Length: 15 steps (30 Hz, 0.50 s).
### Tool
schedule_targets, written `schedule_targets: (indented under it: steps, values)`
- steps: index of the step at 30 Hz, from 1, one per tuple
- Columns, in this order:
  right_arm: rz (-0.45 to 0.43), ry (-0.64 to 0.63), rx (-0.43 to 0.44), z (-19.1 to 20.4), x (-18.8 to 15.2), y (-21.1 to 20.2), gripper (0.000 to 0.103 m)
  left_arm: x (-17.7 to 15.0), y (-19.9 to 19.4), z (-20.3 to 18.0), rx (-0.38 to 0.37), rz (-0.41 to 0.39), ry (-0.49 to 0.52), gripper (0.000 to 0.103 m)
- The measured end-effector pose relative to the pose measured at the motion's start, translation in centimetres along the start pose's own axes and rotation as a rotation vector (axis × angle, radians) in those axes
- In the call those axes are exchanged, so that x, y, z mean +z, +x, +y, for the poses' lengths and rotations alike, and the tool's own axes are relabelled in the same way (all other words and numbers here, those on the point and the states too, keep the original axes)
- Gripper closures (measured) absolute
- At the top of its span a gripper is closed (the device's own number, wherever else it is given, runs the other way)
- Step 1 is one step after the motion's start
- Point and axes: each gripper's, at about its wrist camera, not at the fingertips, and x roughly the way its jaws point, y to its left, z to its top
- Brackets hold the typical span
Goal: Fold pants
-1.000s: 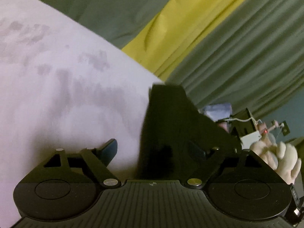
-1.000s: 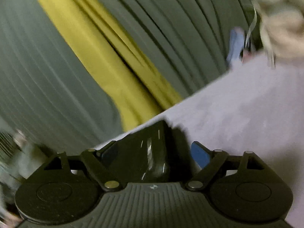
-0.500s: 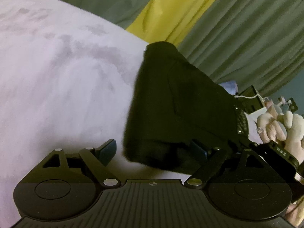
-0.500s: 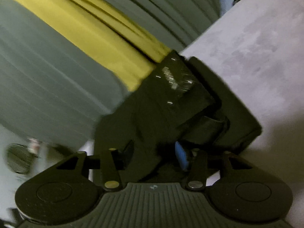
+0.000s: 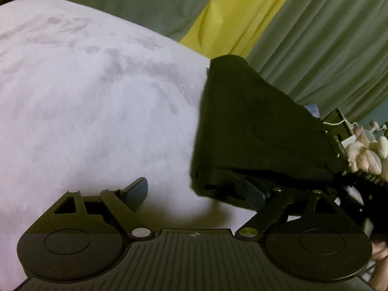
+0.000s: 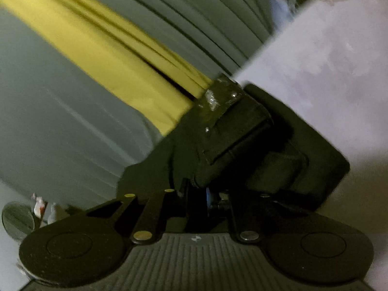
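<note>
Across the pale lilac surface: my view ran from the left claw point(image 5: 196, 191) out to grey and yellow curtains point(image 5: 242, 19) at twelve o'clock.
Pants: the black pants point(image 5: 249, 126) lay as a compact folded bundle at about two o'clock of the left view, near the far edge of the surface point(image 5: 84, 101); whether that was a bed or a desk I could not tell.
Left claw: I kept it spread wide and empty; its left finger stood clear on the bare surface, its right finger sat tucked under the near edge of the bundle, with no squeeze.
Right claw: in the right view the right claw point(image 6: 208, 197) was closing, its fingers nearly together with black cloth between them at the bundle's near corner.
Pants in the right view: the bundle point(image 6: 254, 145) filled the centre, with something shiny, perhaps a tag, at eleven o'clock.
Step, as I judged it: pinching the bundle's edges for the next fold.
How to do it well: I would bite through all layers at the corner, bring the left claw shut on its own corner, and lift both evenly so the layers stay stacked.
Change from a second earlier: the right claw had stood wide open then, and the bundle had looked smaller in both views.
</note>
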Motion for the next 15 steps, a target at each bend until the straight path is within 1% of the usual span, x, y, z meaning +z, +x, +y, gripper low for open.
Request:
schedule_targets:
  steps: [1, 3, 4, 5, 7, 8, 10, 11, 13, 15]
  values:
    - [0.006, -0.042, -0.041, 0.0, -0.3, 0.2, 0.091, 0.1, 0.0, 0.1, 0.008, 0.001, -0.008, 0.013]
    - [0.059, -0.201, -0.172, 0.3, -1.3, 1.6, 0.091, 0.3, -0.1, 0.4, 0.024, -0.001, -0.021, 0.013]
    - [0.08, -0.242, -0.189, 0.2, -1.7, 2.2, 0.09, 0.4, -0.2, 0.5, 0.035, -0.006, -0.024, 0.013]
    - [0.089, -0.26, -0.184, 0.3, -1.6, 2.1, 0.09, 0.5, -0.4, 0.6, 0.048, -0.012, -0.022, 0.013]
    - [0.117, -0.239, -0.173, 0.6, -0.6, 1.9, 0.084, 0.7, -0.5, 0.8, 0.081, -0.021, -0.007, 0.013]
    - [0.125, -0.215, -0.166, 0.6, -0.1, 1.2, 0.083, 0.8, -0.6, 0.7, 0.099, -0.023, 0.001, 0.013]
    - [0.098, -0.226, -0.158, 0.9, 0.6, -0.2, 0.073, 1.0, -0.5, 0.4, 0.12, -0.025, 0.009, 0.013]
    - [0.076, -0.254, -0.168, 1.1, 0.6, -0.6, 0.071, 1.0, -0.3, 0.2, 0.128, -0.023, 0.01, 0.013]
    - [0.022, -0.323, -0.183, 2.3, 0.5, -2.3, 0.07, 1.0, 0.0, -0.6, 0.14, -0.018, 0.017, 0.013]
    - [-0.029, -0.399, -0.2, 3.1, 0.8, -2.4, 0.07, 1.1, 0.2, -1.6, 0.148, -0.019, 0.04, 0.013]
